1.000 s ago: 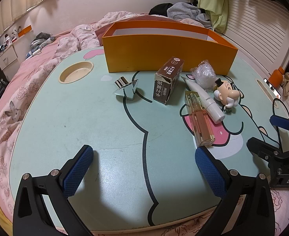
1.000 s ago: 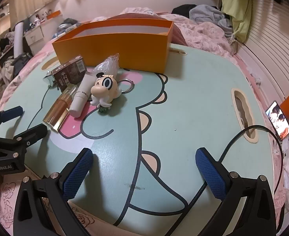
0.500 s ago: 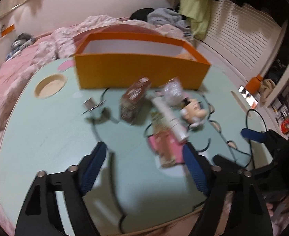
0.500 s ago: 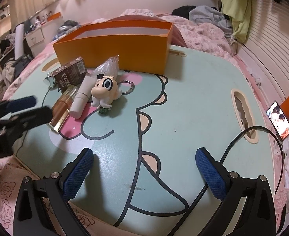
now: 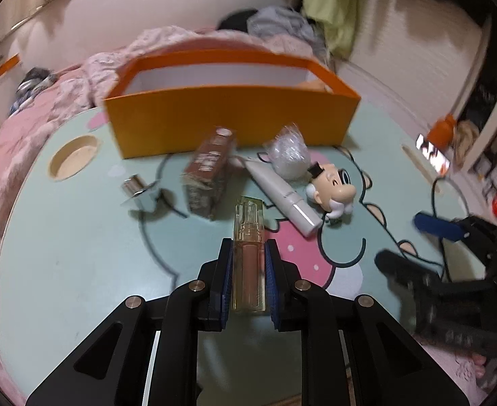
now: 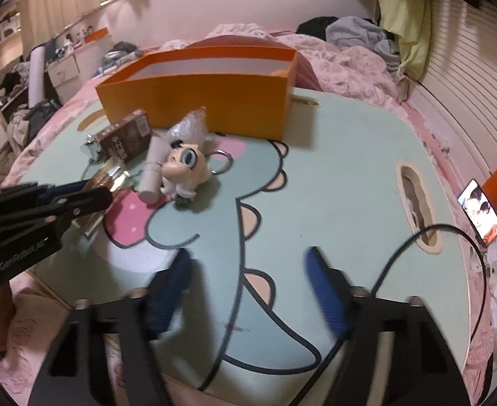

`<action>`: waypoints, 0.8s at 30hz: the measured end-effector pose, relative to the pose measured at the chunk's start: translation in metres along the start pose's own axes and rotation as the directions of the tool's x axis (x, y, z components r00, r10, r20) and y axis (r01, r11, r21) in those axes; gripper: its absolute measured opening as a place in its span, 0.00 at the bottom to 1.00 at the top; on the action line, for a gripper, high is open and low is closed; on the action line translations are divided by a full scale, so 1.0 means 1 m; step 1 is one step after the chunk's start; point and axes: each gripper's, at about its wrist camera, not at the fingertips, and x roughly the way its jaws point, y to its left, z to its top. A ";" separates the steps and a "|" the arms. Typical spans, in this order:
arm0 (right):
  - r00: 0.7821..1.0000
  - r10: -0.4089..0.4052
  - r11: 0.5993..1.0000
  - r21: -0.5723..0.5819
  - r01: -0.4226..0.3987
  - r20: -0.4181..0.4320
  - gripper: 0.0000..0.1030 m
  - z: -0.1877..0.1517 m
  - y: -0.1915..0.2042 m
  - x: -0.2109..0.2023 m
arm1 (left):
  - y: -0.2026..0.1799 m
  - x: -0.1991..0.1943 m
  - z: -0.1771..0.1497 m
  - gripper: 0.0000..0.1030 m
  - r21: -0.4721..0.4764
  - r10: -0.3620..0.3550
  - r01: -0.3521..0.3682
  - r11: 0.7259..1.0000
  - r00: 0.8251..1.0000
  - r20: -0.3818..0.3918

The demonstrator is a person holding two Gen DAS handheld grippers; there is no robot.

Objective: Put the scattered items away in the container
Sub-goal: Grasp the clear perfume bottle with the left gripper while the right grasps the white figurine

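— Left gripper (image 5: 248,264) status?
— Clamped on the amber bottle (image 5: 248,237), on the table (image 5: 79,253). Right gripper (image 6: 248,287) closing on nothing.
— Progress?
— Orange box (image 5: 228,115) appears empty; all items remain outside.

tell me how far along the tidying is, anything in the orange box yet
Nothing visibly in the orange box yet. In hand: the left gripper is shut on the clear bottle. Left on the table: brown carton, white tube, plastic-wrapped item, cartoon figure, small metal item. The right gripper is closing on nothing.
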 end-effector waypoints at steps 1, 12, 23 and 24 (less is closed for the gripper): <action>1.000 0.008 1.000 0.002 -0.008 -0.002 0.51 0.003 0.001 0.000 | 0.003 -0.002 -0.003 0.18 -0.013 0.009 -0.008 1.000 1.000 0.011; 0.996 0.086 0.996 0.003 -0.086 0.031 0.43 0.060 0.024 0.016 | 0.008 -0.003 -0.016 0.18 0.002 0.097 -0.097 0.995 0.995 0.025; 0.995 0.103 0.991 0.086 -0.102 -0.005 0.33 0.054 0.010 0.037 | 0.010 -0.004 -0.016 0.18 -0.012 0.080 -0.079 0.997 0.996 0.027; 0.994 0.107 0.989 0.101 -0.107 0.008 0.33 0.052 0.006 0.033 | 0.010 -0.004 -0.016 0.18 -0.013 0.078 -0.078 0.997 0.997 0.027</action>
